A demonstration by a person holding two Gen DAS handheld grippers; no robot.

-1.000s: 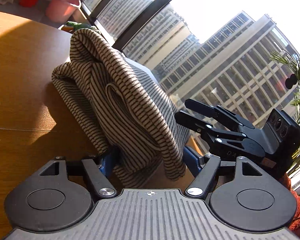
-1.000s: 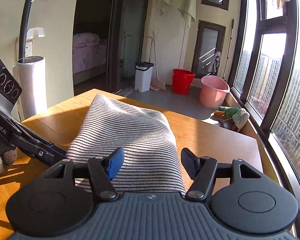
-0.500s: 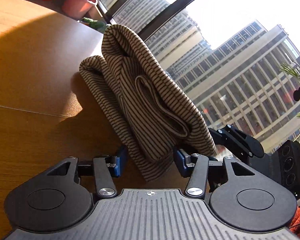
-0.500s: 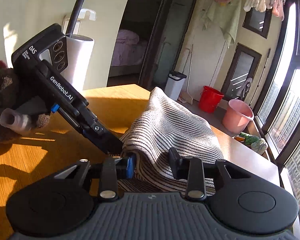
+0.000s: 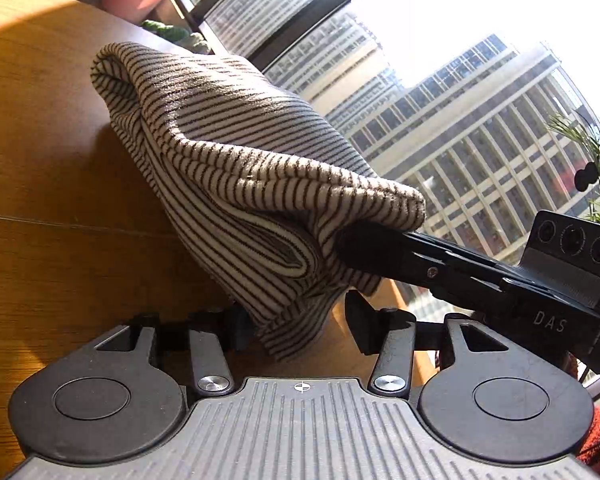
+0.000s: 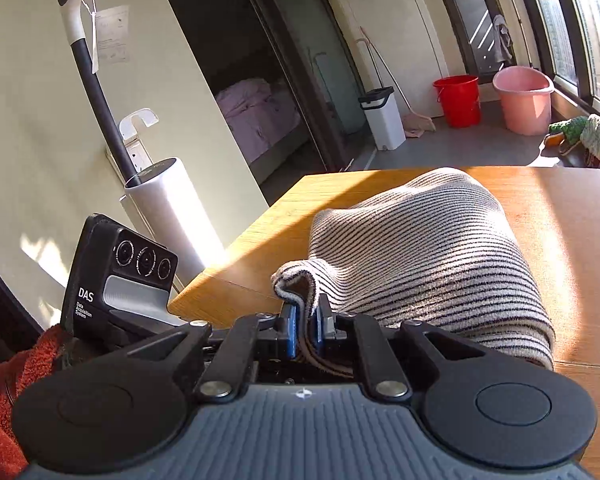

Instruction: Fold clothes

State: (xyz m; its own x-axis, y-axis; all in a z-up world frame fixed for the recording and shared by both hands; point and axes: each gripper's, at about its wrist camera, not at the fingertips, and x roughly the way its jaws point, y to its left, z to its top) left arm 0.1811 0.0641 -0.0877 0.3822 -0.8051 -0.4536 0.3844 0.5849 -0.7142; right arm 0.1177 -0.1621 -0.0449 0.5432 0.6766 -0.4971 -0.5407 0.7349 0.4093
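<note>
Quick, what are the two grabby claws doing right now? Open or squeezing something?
Left gripper: open, its fingers either side of the striped garment's hanging edge, not pinching it.
Right gripper: shut on a fold of the striped garment.

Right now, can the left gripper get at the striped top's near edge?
Probably yes: the left gripper is open, with the striped top hanging between its fingers. The right gripper pinches another corner, off to the side.

"DAS" on both claw housings [image 6: 118, 280].
</note>
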